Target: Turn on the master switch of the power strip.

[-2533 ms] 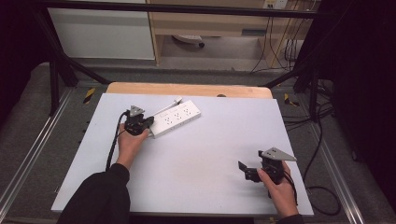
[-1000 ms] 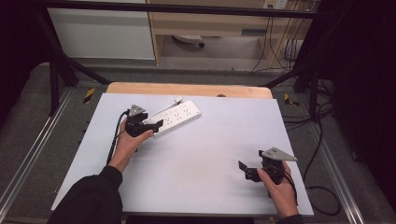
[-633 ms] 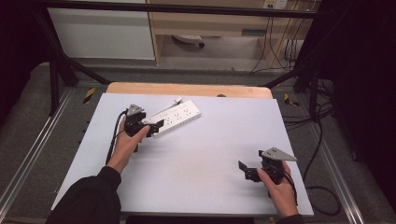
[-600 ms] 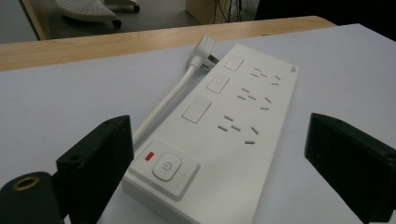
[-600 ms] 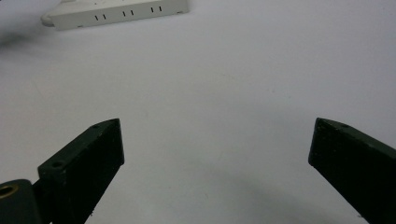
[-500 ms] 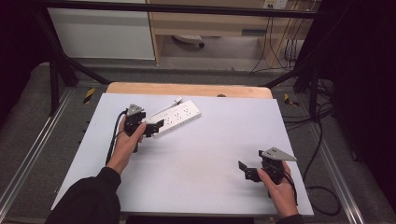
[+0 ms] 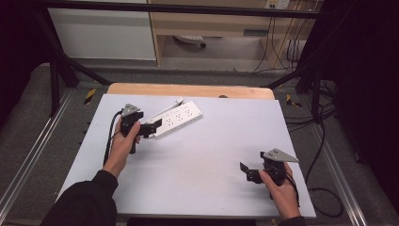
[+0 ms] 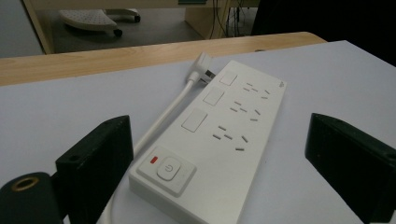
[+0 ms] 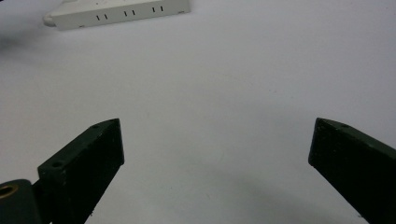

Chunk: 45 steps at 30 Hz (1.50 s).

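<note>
A white power strip (image 7: 178, 118) lies at the back left of the white table top (image 7: 221, 141), set at a slant. Its white cord and plug (image 8: 201, 73) run along its far side. In the left gripper view its round power button (image 8: 166, 170) and red light face me at the near end. My left gripper (image 7: 151, 128) is open, and its jaws stand on either side of that switch end (image 8: 219, 135) without touching it. My right gripper (image 7: 247, 173) is open near the front right with nothing between its jaws (image 9: 215, 135). The power strip (image 9: 121, 14) lies far ahead of it.
A wooden table edge (image 7: 188, 89) runs behind the white top. Black frame bars (image 7: 61, 70) and floor cables (image 7: 324, 155) flank the table. A cable (image 7: 110, 136) trails from the left gripper along the forearm.
My left gripper has moved right and forward, so that its jaws now stand at the power strip's near end. The right gripper has stayed where it was.
</note>
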Motion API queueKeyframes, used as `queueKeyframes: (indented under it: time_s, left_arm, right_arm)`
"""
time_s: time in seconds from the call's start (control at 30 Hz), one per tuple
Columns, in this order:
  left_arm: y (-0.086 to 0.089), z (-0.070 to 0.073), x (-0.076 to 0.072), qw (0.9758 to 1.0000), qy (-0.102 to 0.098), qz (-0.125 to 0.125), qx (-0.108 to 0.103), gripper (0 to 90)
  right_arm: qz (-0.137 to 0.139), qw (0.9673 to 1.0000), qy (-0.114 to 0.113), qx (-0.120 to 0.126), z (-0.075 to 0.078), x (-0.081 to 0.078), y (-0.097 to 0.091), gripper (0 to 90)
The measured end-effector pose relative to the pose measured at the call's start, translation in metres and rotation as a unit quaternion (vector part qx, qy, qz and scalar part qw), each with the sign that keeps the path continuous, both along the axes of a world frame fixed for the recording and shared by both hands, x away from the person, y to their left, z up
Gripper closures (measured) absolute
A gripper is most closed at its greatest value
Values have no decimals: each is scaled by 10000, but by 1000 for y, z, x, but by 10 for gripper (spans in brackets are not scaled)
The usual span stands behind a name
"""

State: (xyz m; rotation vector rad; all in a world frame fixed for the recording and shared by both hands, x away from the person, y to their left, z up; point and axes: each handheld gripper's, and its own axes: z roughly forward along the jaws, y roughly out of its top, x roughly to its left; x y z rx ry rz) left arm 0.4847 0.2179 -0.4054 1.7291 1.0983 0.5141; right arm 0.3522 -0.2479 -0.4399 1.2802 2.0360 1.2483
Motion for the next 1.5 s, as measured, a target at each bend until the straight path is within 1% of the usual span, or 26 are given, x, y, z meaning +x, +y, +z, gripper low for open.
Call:
queueKeyframes:
  time_s: [0.03, 0.13, 0.3, 0.47, 0.6, 0.8, 1.03, 1.23, 1.5]
  left_arm:
    - [0, 1, -1, 10000, 6, 0, -9, 80]
    - [2, 1, -5, 9999, -77, -14, -67, 79]
    - [3, 2, -11, 9999, -83, -45, -107, 76]
    - [7, 3, -18, 9998, -71, -37, -192, 74]
    - [10, 5, -25, 9997, -106, -86, -210, 72]
    - [16, 7, -34, 9994, -137, -107, -290, 69]
    - [25, 7, -44, 9993, -132, -131, -313, 68]
    - [36, 6, -54, 9992, -115, -65, -364, 67]
    - [51, 5, -71, 9991, -93, 11, -425, 67]
  right_arm:
    - [1, 10000, -2, 2, 0, 0, 0, 38]
    - [-7, 10000, 7, -5, 0, 0, 0, 38]
    - [-7, 10000, -6, -12, 0, 0, 0, 38]
    - [-23, 10000, -8, -6, 0, 0, 0, 38]
    - [-28, 10000, -6, 7, 0, 0, 0, 37]
    - [-18, 10000, -16, -2, 0, 0, 0, 37]
    - [-10, 10000, -1, -16, 0, 0, 0, 37]
    - [6, 10000, -5, -31, 0, 0, 0, 36]
    - [-27, 10000, 10, -37, -1, 0, 0, 36]
